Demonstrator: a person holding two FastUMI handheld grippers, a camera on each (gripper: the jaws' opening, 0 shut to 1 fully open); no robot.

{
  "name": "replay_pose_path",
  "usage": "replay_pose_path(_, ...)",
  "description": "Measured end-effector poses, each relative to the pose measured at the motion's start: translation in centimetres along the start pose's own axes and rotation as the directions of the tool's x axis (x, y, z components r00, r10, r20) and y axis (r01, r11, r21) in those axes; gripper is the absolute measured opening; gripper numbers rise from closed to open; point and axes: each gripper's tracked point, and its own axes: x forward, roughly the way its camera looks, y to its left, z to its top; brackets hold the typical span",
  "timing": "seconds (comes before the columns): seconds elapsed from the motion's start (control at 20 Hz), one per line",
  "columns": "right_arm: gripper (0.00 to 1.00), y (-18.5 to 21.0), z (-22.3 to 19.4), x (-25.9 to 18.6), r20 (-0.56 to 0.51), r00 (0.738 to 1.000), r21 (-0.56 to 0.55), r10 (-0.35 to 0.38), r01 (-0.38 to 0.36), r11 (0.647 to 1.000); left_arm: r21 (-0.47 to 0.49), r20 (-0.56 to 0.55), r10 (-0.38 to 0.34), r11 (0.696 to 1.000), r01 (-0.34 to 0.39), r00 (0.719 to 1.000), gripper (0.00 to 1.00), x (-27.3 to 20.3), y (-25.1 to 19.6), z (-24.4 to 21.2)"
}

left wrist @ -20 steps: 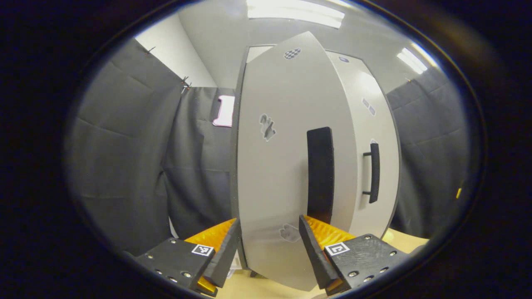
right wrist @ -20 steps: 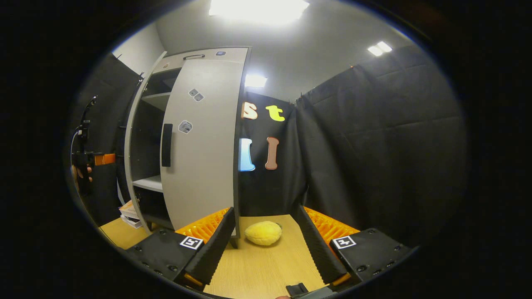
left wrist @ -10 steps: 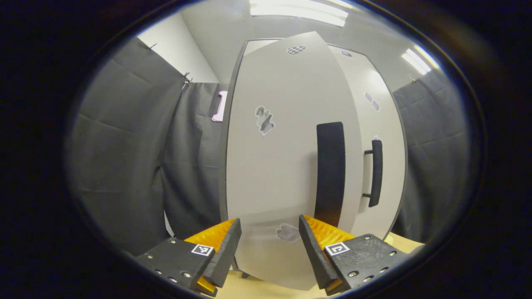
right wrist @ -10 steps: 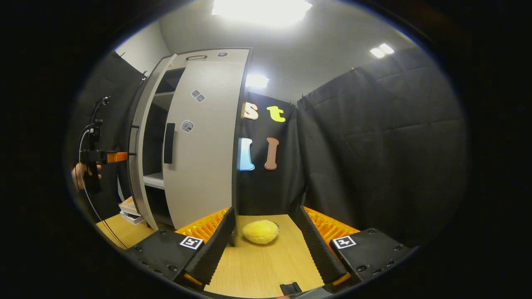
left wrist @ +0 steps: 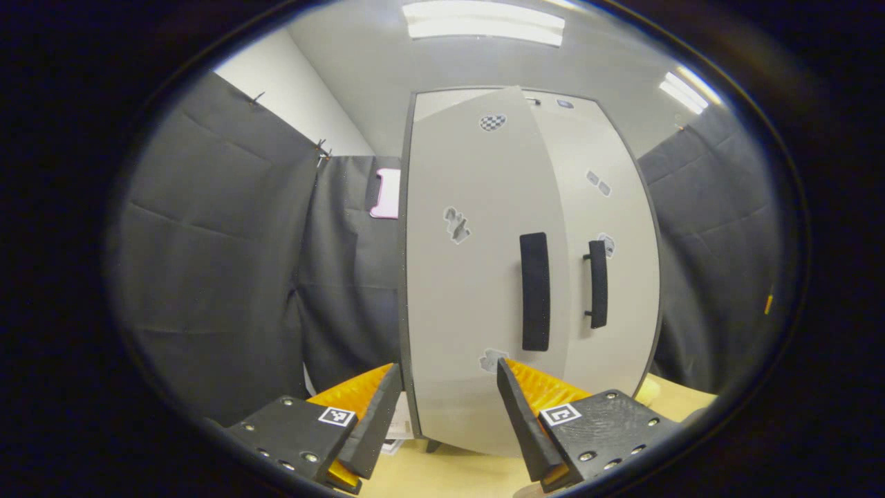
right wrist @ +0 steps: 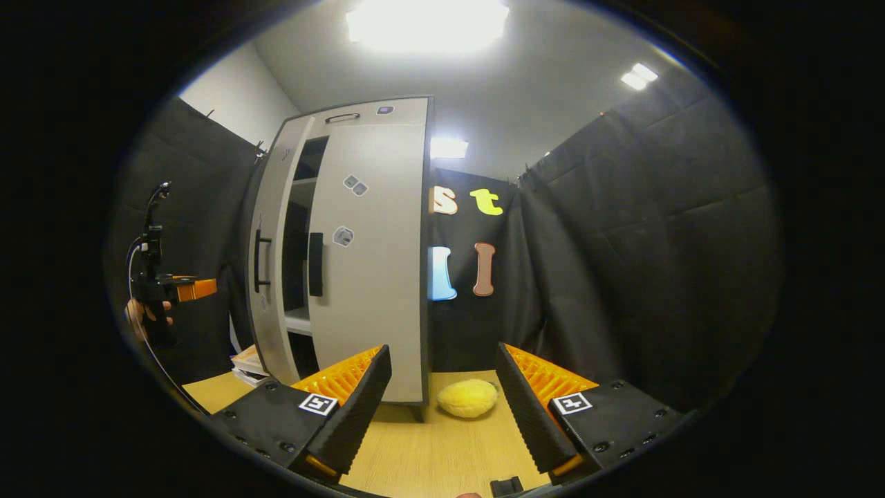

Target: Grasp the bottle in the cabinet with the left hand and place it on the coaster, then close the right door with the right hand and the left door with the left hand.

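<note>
Both the left hand-held gripper [left wrist: 448, 415] and the right hand-held gripper [right wrist: 442, 401] are released with nothing between their fingers above the desk [right wrist: 429, 449], and behind them the cabinet [right wrist: 387, 111] has its right door [right wrist: 377, 263] closed and its left door [left wrist: 470, 277] slightly ajar, a shelf [right wrist: 299, 319] visible in the gap.

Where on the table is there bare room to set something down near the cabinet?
In the right gripper view, bare wooden table runs from the right gripper forward to the yellow plush toy, which lies by the cabinet. The table's left corner is crowded: stacked books sit by the left door, which stands slightly ajar.
</note>
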Motion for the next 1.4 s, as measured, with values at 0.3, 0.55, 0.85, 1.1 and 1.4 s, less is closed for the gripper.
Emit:
replay_pose_path(0.3,0.97,3.5,1.4,-1.2,0.036,0.997,0.019,0.064,-0.064,0.998,0.023,0.007,0.023,0.999,-0.023,1.0,0.87,-5.5,2.7,1.3)
replay_pose_path(0.55,0.97,5.7,2.5,-3.1,0.055,0.997,0.02,0.053,-0.054,0.998,0.035,-0.003,0.0,0.999,0.001,1.0,0.81,-8.6,4.9,1.4)
replay_pose_path(0.85,0.97,8.3,3.9,-5.1,0.068,0.996,-0.001,0.056,-0.056,0.998,0.049,-0.003,-0.016,0.999,0.017,1.0,0.87,-12.3,7.3,1.8)
replay_pose_path(1.1,0.94,9.7,5.1,-6.7,0.088,0.994,-0.008,0.063,-0.062,0.998,0.04,-0.003,-0.016,0.999,0.016,1.0,0.87,-13.5,8.6,2.2)
replay_pose_path(1.4,0.94,9.9,5.6,-8.3,0.096,0.994,-0.016,0.052,-0.05,0.999,0.063,0.005,-0.012,0.998,0.012,1.0,0.87,-16.2,10.2,2.8)
